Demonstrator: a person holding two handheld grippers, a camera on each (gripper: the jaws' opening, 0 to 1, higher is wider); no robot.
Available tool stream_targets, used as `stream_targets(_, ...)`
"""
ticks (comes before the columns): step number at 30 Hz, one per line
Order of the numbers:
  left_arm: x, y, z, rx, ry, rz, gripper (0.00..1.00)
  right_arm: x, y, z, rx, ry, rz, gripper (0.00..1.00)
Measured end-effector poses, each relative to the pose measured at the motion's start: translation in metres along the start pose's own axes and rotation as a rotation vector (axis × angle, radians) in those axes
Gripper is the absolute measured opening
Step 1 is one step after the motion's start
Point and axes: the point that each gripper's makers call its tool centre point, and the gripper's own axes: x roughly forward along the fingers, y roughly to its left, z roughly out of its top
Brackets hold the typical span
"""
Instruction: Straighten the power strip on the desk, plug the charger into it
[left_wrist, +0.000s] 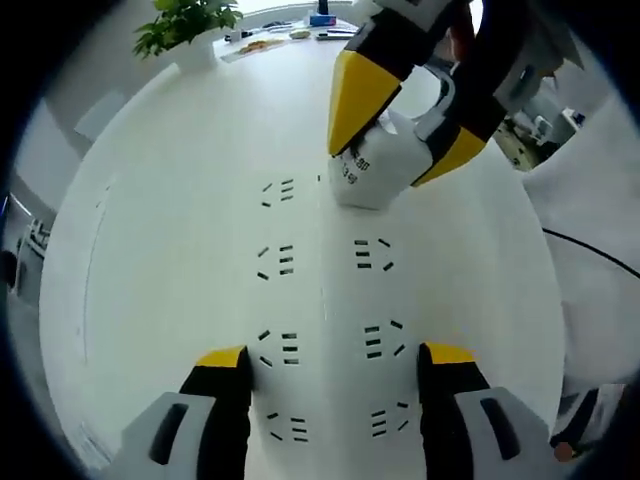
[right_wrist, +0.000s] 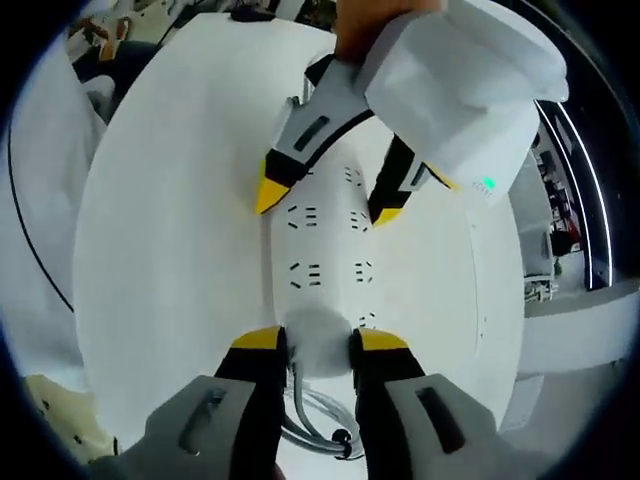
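Note:
The white power strip (left_wrist: 325, 270) lies flat on the white desk, with two columns of sockets running away from me. My left gripper (left_wrist: 335, 355) is open, and its yellow fingertips (left_wrist: 222, 358) stand at either side of the strip. My right gripper (left_wrist: 388, 160) comes in from the upper right, shut on a white charger (left_wrist: 375, 185) with printed text, at the strip's far sockets. In the right gripper view the charger (right_wrist: 318, 338) sits pinched between my right gripper's (right_wrist: 318, 342) tips over the power strip (right_wrist: 325, 265). The left gripper (right_wrist: 328, 200) stands open beyond it.
A potted plant (left_wrist: 185, 22) and small items (left_wrist: 265, 42) stand at the desk's far edge. A thin black cable (left_wrist: 592, 250) runs across the right side. A grey cord (right_wrist: 312, 415) loops under the charger. A hand (right_wrist: 370, 25) holds the left gripper.

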Motion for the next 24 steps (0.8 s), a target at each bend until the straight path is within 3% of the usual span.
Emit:
stream_targets(3,0.000,0.001,0.000,0.001,-0.009,-0.001,0.69,0.000,-0.001,0.000,-0.021,-0.035,0.021,0.25)
stream_targets(12,0.000,0.004,0.001,0.019,-0.042,-0.016,0.69,-0.005,-0.003,0.003,0.093,-0.152,0.030,0.27)
stream_targets(14,-0.001,0.004,0.001,0.003,-0.066,-0.017,0.69,-0.009,-0.004,0.008,0.134,-0.200,0.030,0.28)
stream_targets(17,-0.002,0.004,-0.001,-0.062,-0.125,-0.002,0.69,-0.021,-0.012,0.010,0.183,-0.259,-0.004,0.39)
stream_targets(19,-0.002,0.004,-0.002,-0.058,-0.153,0.006,0.70,-0.019,-0.012,0.006,0.215,-0.272,-0.013,0.44)
stream_targets(24,-0.005,0.002,-0.002,-0.109,-0.269,0.044,0.74,-0.014,-0.001,0.002,0.405,-0.359,0.016,0.52)
